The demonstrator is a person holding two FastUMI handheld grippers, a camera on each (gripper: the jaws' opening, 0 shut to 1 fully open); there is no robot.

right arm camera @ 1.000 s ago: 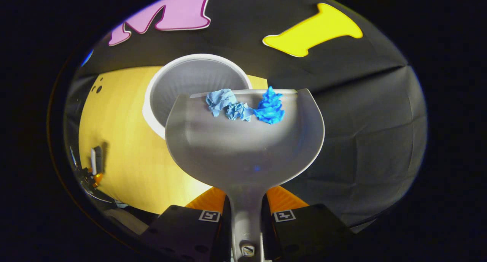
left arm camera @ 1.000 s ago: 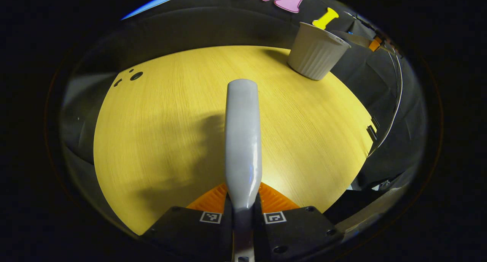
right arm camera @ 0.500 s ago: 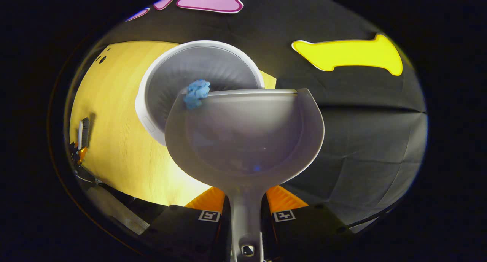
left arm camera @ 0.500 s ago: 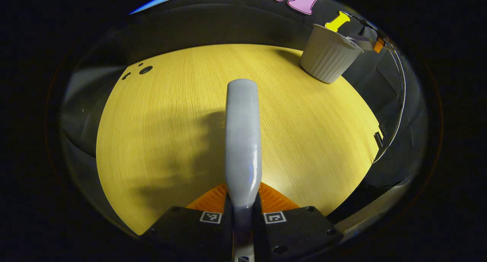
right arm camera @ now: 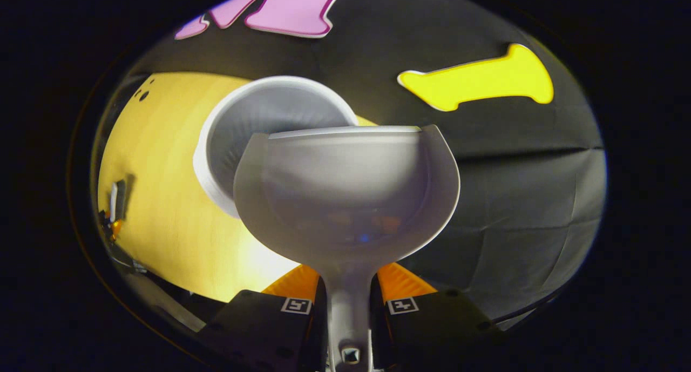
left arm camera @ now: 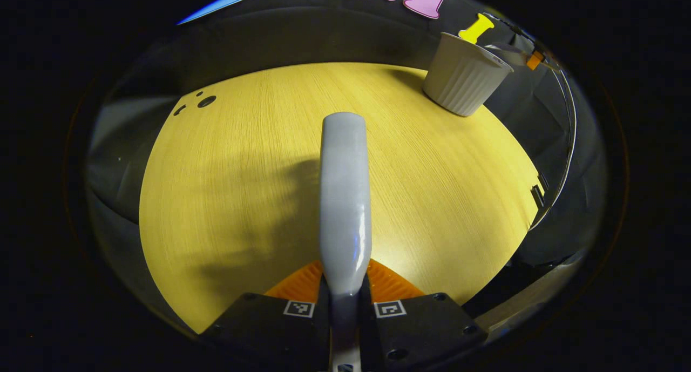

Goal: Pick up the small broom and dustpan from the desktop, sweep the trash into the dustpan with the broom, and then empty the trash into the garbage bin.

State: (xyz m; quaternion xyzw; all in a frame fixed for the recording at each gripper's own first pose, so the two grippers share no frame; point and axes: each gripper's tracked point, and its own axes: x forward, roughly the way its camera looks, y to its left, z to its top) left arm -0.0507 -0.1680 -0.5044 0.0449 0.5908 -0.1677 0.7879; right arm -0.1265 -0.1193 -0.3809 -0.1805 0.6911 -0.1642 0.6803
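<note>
Dustpan [right arm camera: 345, 194] now empty: blue paper wads seen at its lip a second ago are gone, so we judge trash dumped into garbage bin [right arm camera: 259, 123]. Right gripper [right arm camera: 348, 302] clamps dustpan handle, pan lip over bin rim. Left gripper [left arm camera: 345, 302] clamps broom [left arm camera: 345, 194], held above desktop [left arm camera: 227, 172], well apart from bin [left arm camera: 464, 75]. We judge task essentially complete; tools remain to set down.

Recording booth: black cloth wall [right arm camera: 513, 161] behind a bare wooden desktop [left arm camera: 243, 161]
</note>
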